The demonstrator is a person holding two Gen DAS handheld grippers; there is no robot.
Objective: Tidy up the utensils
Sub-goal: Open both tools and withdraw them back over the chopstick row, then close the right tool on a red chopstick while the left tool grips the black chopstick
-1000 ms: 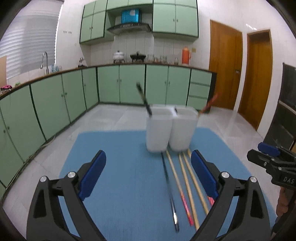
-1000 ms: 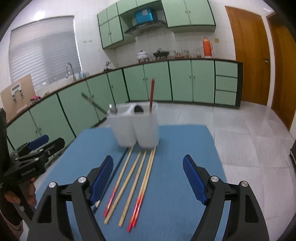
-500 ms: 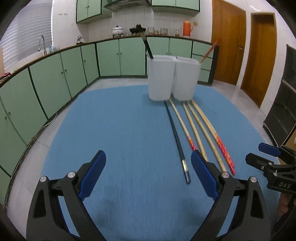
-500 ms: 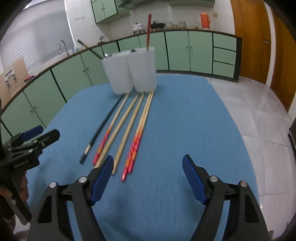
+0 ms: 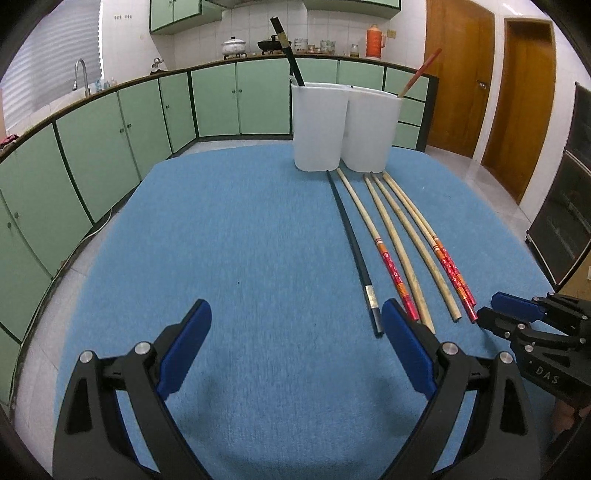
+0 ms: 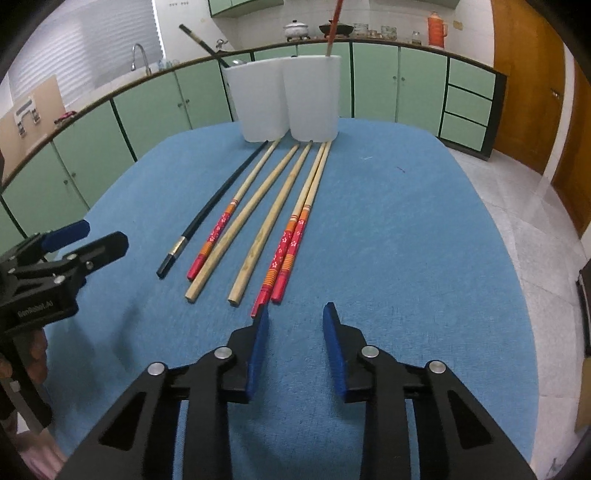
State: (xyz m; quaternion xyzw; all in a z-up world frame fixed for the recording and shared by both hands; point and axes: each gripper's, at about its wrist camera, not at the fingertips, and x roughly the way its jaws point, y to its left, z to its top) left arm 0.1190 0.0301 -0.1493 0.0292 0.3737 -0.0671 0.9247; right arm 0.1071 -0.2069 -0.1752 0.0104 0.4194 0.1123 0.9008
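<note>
Several chopsticks lie side by side on the blue mat (image 6: 406,229): a black one (image 6: 218,206), a red-ended one (image 6: 221,225), two plain wooden ones (image 6: 273,221) and a red-ended pair (image 6: 295,236). Behind them stand two white cups (image 6: 288,103), one holding a black chopstick (image 6: 199,37), the other a red one (image 6: 334,22). My right gripper (image 6: 295,314) hovers low just short of the red pair's near ends; its jaws are closing with nothing between them. My left gripper (image 5: 295,317) is wide open over bare mat, left of the black chopstick (image 5: 354,251).
The mat covers a table whose edges fall off to a tiled floor (image 6: 535,206). Green cabinets (image 5: 110,129) run along the left and back, and wooden doors (image 5: 458,81) stand at the right. A hand (image 6: 22,365) holds the left gripper's handle.
Both grippers have sunk toward the mat and tilted down, so the chopsticks' near ends sit close ahead. The right gripper's jaws have narrowed a lot; the left stays wide.
</note>
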